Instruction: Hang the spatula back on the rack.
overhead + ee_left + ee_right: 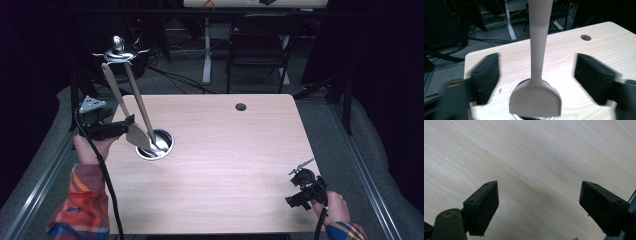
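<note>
Left gripper view shows left claw (537,72) apart, pads clear of spatula (535,100); right claw (539,202) apart above table (536,157).

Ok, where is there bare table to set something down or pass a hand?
Free: the wide middle of the table, between the metal cup and the right gripper, and the far strip by the cable hole. Crowded: the left edge, where the spatula, a second utensil and the left gripper cluster.
</note>
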